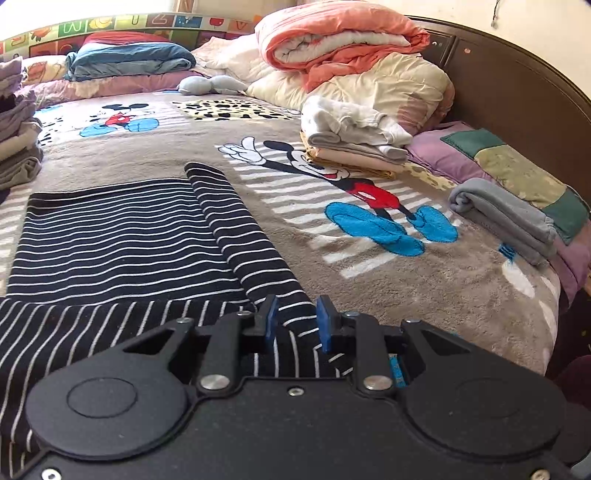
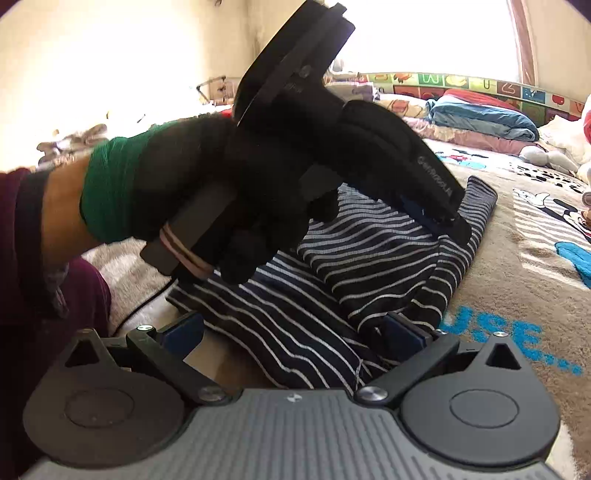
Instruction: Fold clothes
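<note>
One striped garment (image 1: 122,236): left gripper (image 1: 295,321) jaws clamp it, right gripper (image 2: 295,332) jaws apart.

A bedroom in a home. A wide bed fills both views, covered by a plush brown cartoon-mouse blanket (image 1: 332,177). A dark wooden headboard (image 1: 517,85) curves along the bed's far side. Rolled quilts lie piled against it, a coral quilt (image 1: 332,40) on top of a cream quilt (image 1: 399,88). Folded clothes sit in small stacks on the blanket, among them a white and tan stack (image 1: 354,136) and a grey folded garment (image 1: 502,218). A colourful alphabet play mat (image 1: 110,29) stands against the wall behind the bed. Bright daylight comes through a curtained window (image 2: 424,37).
</note>
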The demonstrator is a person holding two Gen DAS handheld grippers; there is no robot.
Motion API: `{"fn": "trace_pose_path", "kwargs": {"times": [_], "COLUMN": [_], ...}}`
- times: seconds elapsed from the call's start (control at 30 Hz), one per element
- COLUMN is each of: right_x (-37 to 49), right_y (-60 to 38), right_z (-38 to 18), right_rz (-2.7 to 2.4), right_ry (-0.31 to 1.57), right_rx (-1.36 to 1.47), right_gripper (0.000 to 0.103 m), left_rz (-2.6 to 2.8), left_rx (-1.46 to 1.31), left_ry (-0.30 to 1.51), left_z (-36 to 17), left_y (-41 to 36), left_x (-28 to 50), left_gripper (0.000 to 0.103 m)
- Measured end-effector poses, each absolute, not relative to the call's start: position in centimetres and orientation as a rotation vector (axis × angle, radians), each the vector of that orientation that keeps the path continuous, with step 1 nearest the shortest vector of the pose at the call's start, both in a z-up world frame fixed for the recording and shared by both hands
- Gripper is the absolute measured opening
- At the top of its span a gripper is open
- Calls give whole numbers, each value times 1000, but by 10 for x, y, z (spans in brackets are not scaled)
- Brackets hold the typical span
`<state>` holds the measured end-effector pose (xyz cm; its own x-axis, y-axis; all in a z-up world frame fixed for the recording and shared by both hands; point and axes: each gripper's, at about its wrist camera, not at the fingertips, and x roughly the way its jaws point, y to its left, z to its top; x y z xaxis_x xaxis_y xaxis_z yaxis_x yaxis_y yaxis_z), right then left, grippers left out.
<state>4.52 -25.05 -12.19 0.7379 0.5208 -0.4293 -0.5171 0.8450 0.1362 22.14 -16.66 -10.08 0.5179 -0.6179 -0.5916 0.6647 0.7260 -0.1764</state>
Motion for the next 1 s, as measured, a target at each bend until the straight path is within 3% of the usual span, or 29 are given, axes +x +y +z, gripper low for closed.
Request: {"fn": "trace_pose_path", "kwargs": {"times": [0.27, 0.37, 0.67, 0.87, 1.0], "right_x": [33, 42, 35, 30, 25], "right_y": [-250, -247, -235, -230, -223], "right_z": [-122, -134, -139, -143, -142], "right_rz": [487, 539, 509, 497, 492], "right_ry": [413, 505, 498, 486, 486], "right_rx": [-4, -1, -27, -40, -86], "right_gripper": [100, 103, 103, 103, 103], "left_rz": [-790, -824, -794, -796, -773], "left_rx": [23, 47, 143, 179, 23], "left_ry": [664, 689, 744, 733, 767], "left_z": [-91, -100, -130, -113, -120], "left_y": [-144, -154, -182, -181, -157], "left_x": [202, 191, 178, 164, 168], "left_gripper": [22, 22, 22, 22, 22]}}
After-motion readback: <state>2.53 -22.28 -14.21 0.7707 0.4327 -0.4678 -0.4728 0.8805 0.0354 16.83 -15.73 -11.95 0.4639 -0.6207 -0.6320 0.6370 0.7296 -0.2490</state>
